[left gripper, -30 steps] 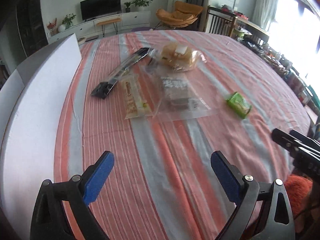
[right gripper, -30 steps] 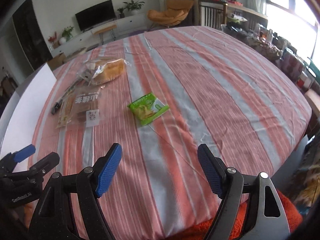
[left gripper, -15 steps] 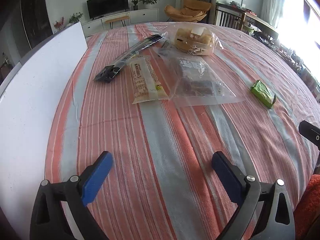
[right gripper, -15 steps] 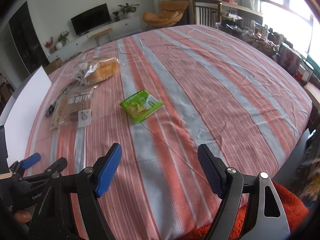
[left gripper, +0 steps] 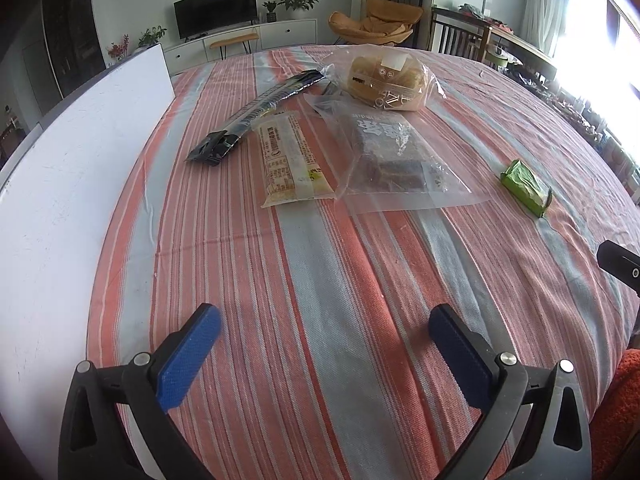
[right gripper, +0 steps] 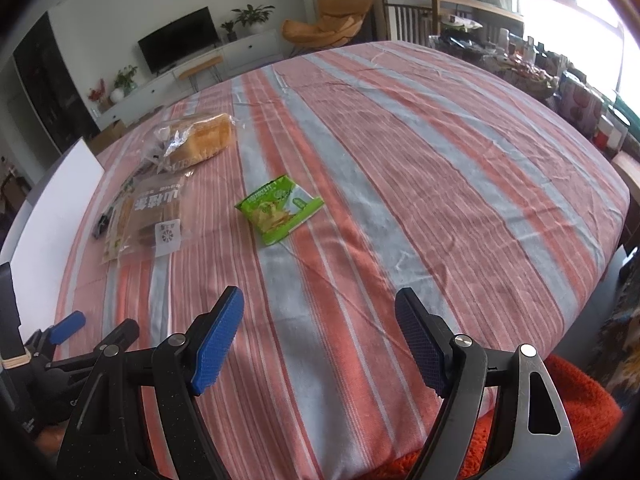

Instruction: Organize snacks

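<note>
Several snacks lie on the striped tablecloth (left gripper: pixel 320 280): a bagged loaf of bread (left gripper: pixel 384 80), a clear bag of dark slices (left gripper: pixel 392 152), a pale yellow packet (left gripper: pixel 286 158), a long dark packet (left gripper: pixel 256 114) and a small green packet (left gripper: pixel 526 186). My left gripper (left gripper: pixel 324 344) hovers over bare cloth well short of them, its jaws opening with nothing between them. In the right wrist view the green packet (right gripper: pixel 280 210) lies ahead of my right gripper (right gripper: pixel 320 336), which is open and empty. The left gripper (right gripper: pixel 98 328) shows at the lower left.
A white board (left gripper: pixel 60 184) stands along the table's left edge. A finger of the right gripper (left gripper: pixel 620 266) pokes in at the right edge of the left wrist view. Something orange and fuzzy (right gripper: pixel 580 408) sits below the near table edge. Cluttered furniture lines the window side.
The left gripper has dipped lower over the cloth, so the snacks look nearer, and its jaws have spread a little. The right gripper has stayed put.
</note>
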{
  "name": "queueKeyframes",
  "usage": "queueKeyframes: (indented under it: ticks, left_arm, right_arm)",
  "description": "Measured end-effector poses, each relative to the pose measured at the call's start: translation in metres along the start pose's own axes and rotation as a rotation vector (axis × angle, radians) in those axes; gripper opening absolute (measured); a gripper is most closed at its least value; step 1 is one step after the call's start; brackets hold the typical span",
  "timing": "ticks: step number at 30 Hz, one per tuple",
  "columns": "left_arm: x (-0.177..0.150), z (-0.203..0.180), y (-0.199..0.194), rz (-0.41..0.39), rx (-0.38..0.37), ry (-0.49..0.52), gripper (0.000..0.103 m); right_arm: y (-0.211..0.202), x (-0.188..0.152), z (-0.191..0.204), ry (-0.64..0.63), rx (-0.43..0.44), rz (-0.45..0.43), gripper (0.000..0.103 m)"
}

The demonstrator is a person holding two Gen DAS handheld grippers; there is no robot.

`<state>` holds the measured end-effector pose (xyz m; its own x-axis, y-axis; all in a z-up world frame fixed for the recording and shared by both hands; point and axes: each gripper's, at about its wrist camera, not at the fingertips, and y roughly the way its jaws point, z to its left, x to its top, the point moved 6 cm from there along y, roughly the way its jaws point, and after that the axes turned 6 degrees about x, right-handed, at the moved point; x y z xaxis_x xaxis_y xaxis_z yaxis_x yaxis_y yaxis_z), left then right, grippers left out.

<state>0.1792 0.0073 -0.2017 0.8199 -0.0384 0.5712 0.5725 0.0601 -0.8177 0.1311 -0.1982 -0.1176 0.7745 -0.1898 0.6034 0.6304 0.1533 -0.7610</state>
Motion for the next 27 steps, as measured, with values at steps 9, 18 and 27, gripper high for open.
queueKeyframes:
  ticks: [9,18,27]
  left_arm:
    - [0.0,0.0002,0.0003,0.0,0.0,0.0,0.103]
    - [0.0,0.0004,0.0005,-0.001,0.0,0.001,0.103]
    - [0.0001,0.0006,0.0008,-0.001,0.0,0.001,0.103]
  right_arm:
    - [0.0004,0.0003,-0.0003,0.002,0.003,0.001,0.081]
    - [0.0003,0.0002,-0.0006,0.01,0.01,-0.001,0.081]
    - [0.0002,0.0003,-0.0009,0.01,0.01,-0.001,0.081]
